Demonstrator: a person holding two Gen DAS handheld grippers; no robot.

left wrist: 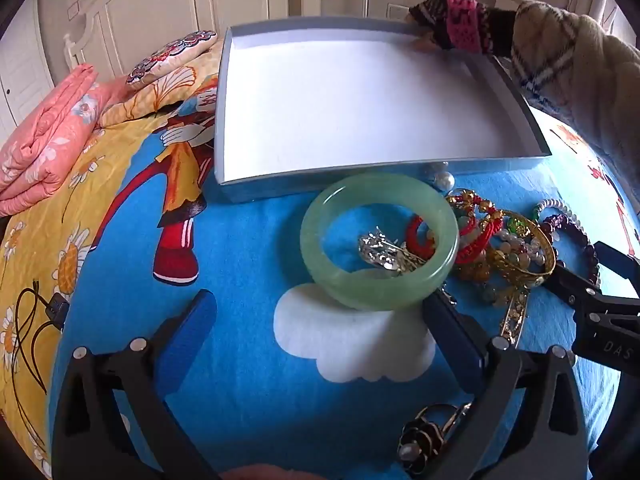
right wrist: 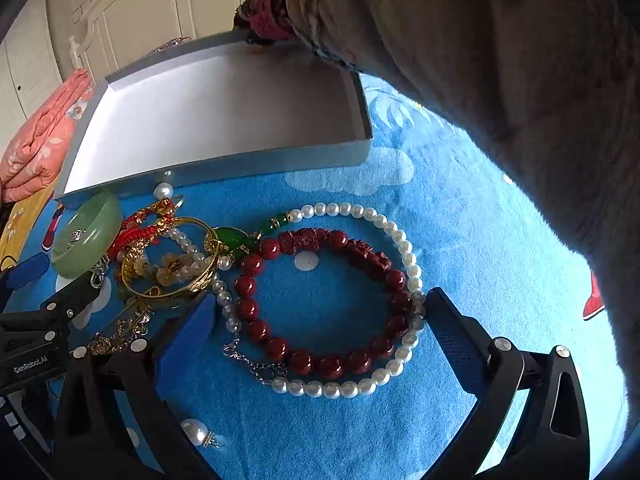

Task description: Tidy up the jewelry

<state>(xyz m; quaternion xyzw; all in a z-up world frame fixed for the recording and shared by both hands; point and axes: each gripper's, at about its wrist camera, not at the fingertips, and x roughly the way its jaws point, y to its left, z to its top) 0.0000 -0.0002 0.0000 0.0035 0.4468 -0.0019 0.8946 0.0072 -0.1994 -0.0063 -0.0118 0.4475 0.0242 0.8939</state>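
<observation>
A pale green jade bangle (left wrist: 379, 240) lies on the blue bedspread, just ahead of my open left gripper (left wrist: 320, 320); its right finger (left wrist: 452, 336) sits beside the bangle's near rim. The bangle also shows in the right wrist view (right wrist: 86, 236). My open right gripper (right wrist: 320, 320) straddles a dark red bead bracelet (right wrist: 324, 300) ringed by a white pearl necklace (right wrist: 360, 384). A gold bangle (right wrist: 172, 264) and red cord pieces (right wrist: 140, 232) lie in a heap between them. An empty grey box with a white inside (left wrist: 360, 100) stands behind the jewelry.
A person's sleeved arm (left wrist: 560, 60) reaches to the box's far right corner. Folded pink bedding (left wrist: 48, 140) lies at far left. A flower brooch (left wrist: 420, 440) lies near my left gripper; a pearl earring (right wrist: 196, 432) lies near my right one.
</observation>
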